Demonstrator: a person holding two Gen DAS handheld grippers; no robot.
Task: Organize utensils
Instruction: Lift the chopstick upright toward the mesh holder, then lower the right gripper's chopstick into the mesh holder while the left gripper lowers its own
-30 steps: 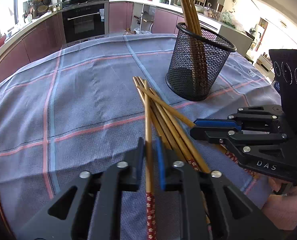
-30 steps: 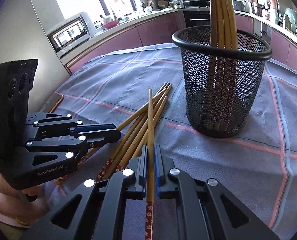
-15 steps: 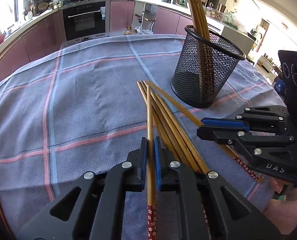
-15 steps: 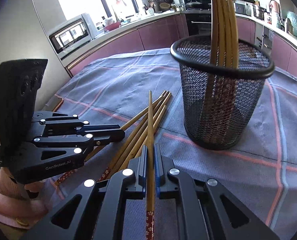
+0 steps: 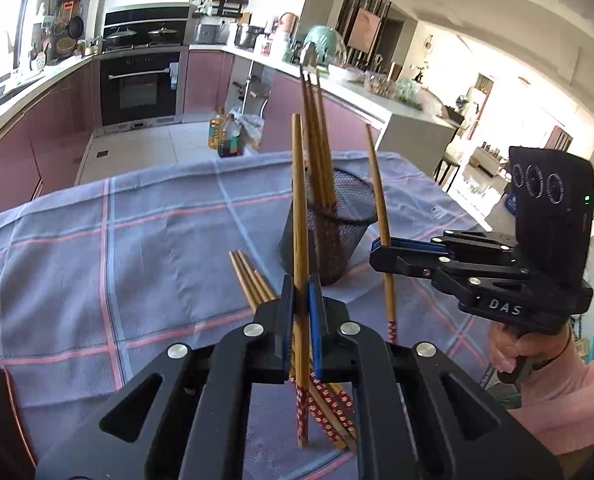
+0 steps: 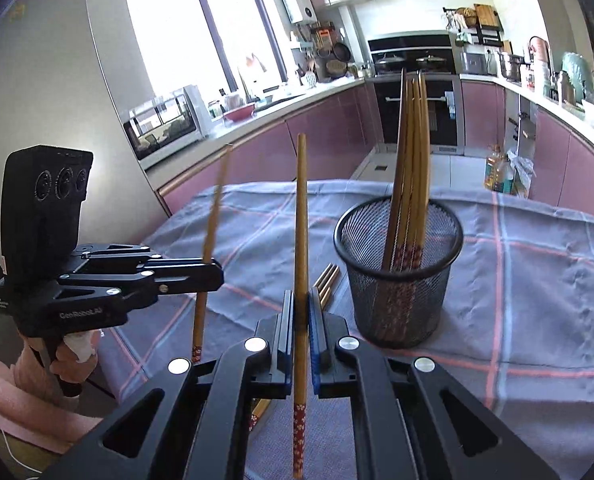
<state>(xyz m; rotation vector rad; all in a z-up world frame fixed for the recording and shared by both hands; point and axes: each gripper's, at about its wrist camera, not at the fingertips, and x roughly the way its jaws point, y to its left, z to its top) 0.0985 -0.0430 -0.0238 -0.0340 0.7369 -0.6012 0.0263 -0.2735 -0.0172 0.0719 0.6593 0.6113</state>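
Observation:
My left gripper is shut on one wooden chopstick and holds it off the cloth, tip up. My right gripper is shut on another chopstick, also raised. Each gripper shows in the other's view: the right gripper with its chopstick, and the left gripper with its chopstick. The black mesh cup stands just beyond both, with several chopsticks upright in it. A few loose chopsticks lie on the cloth below the grippers.
A blue checked tablecloth covers the table. A person's hands in pink sleeves hold the gripper handles at the near edge. Pink kitchen cabinets and an oven stand past the table's far edge; bottles sit on the floor.
The left jaws closed on a chopstick from the pile. Both grippers then rose and tilted up, each lifting its chopstick off the cloth, with the mesh cup now lower in view.

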